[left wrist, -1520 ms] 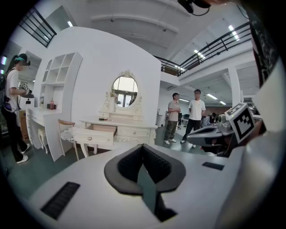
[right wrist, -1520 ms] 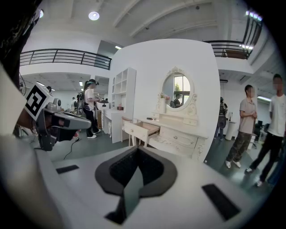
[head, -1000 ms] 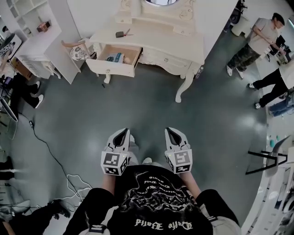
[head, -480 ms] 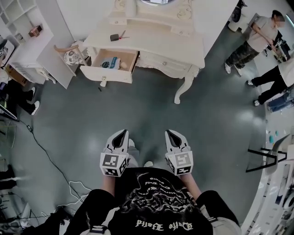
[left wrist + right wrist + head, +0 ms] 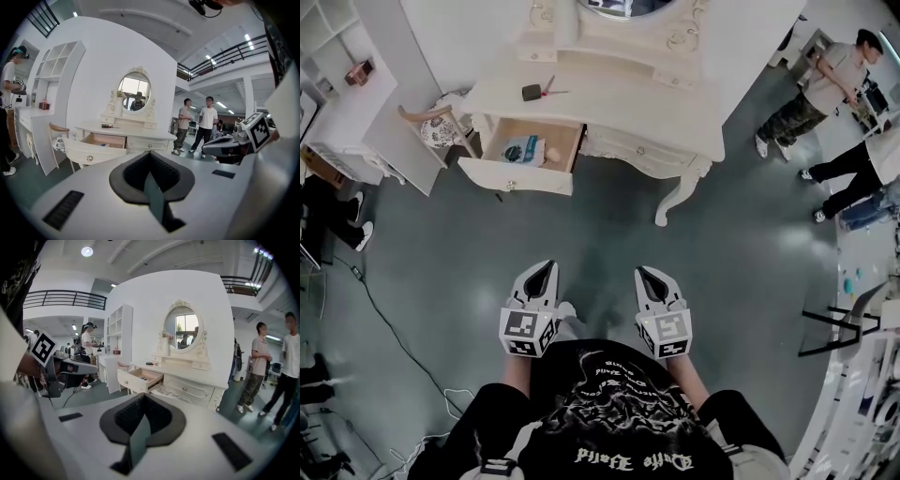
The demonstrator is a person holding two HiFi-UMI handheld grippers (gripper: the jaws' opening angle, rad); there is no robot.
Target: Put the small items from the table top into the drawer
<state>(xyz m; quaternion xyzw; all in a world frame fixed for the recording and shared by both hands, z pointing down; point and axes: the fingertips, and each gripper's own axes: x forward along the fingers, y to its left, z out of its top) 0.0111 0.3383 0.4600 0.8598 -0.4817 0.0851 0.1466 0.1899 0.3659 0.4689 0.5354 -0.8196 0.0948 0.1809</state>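
The head view looks down into the open drawer (image 5: pixel 516 175), where a blue packet (image 5: pixel 523 150) and a pale round thing (image 5: pixel 551 153) lie. The two tool views catch it low from the side, contents unclear. A dark small item (image 5: pixel 531 92) and a red-handled one (image 5: pixel 551 88) lie at the far left of the desk (image 5: pixel 628 98) top. The left tool (image 5: pixel 546 272) and right tool (image 5: pixel 645 275), jaws pressed together on nothing, are well apart from them, on the near side.

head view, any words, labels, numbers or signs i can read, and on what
None reads clearly.
Black shirt: gothic lettering, upside down, too ornate to read.
Left gripper and right gripper: square markers only, no letters.
Blue packet in drawer: print too small.
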